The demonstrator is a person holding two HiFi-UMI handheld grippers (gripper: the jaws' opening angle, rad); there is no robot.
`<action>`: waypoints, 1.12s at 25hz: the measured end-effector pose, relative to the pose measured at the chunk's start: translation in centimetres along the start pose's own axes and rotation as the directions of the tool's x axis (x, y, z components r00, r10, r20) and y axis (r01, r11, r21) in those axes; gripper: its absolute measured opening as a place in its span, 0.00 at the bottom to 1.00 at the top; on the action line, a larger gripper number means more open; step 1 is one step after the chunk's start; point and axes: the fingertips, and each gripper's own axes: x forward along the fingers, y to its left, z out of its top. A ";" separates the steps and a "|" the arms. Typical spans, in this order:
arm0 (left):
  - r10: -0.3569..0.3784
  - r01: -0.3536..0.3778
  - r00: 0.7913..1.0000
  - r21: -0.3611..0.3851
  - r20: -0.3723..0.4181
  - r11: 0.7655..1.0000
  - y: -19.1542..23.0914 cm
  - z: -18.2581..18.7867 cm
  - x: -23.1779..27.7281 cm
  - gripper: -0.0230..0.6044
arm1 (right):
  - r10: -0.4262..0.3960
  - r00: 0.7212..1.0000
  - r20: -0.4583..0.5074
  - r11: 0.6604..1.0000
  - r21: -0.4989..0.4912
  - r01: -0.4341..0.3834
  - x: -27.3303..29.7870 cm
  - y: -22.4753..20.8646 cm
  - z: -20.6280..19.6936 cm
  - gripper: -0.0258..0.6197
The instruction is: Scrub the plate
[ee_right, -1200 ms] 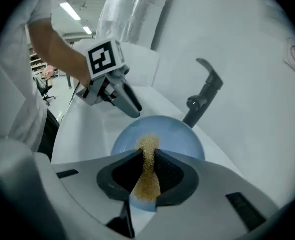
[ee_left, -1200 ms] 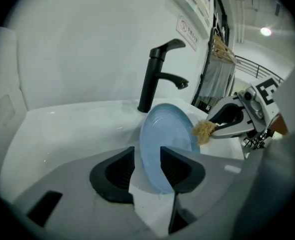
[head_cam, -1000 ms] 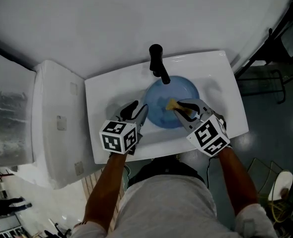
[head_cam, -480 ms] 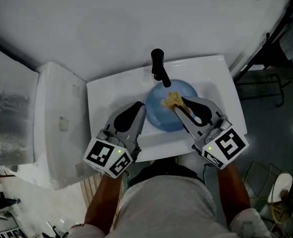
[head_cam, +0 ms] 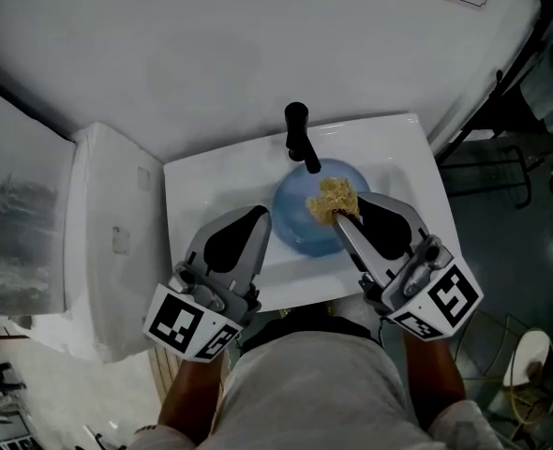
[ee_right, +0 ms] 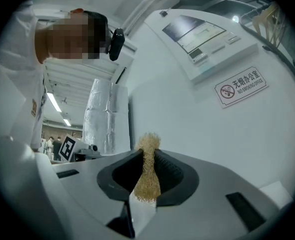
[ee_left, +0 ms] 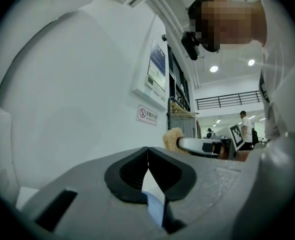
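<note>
from the head view, the blue plate [head_cam: 300, 225] lies flat in the white sink [head_cam: 197, 187], just under the black faucet [head_cam: 298, 131], and both my claws point at it from the near side. the left claw [head_cam: 261, 217] has its tip right at the plate's left rim, and the right claw [head_cam: 345, 216] reaches in over the plate's right half with a tan scrubber [head_cam: 332, 198] at its tip. in the left gripper view the left claw's jaws are closed tip to tip. a sliver of blue plate [ee_left: 156, 210] shows in the gap beneath them, so i read that claw as shut with the rim just beside it, not clearly pinched. in the right gripper view the right claw [ee_right: 146, 154] is clamped on the scrubber [ee_right: 147, 176], with fibres standing up past the pads. the scrubbing falls to the right claw. the plate sits straight ahead of and below the scrubber, so the stroke should press down and sweep leftward across it. i cannot tell whether the scrubber is touching the surface yet.
</note>
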 end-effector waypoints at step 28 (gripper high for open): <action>-0.037 0.036 0.999 0.019 0.020 0.999 -2.4 0.8 0.1 0.06 | 0.019 1.000 -0.007 1.000 -0.011 -0.019 -1.7 1.2 -0.8 0.13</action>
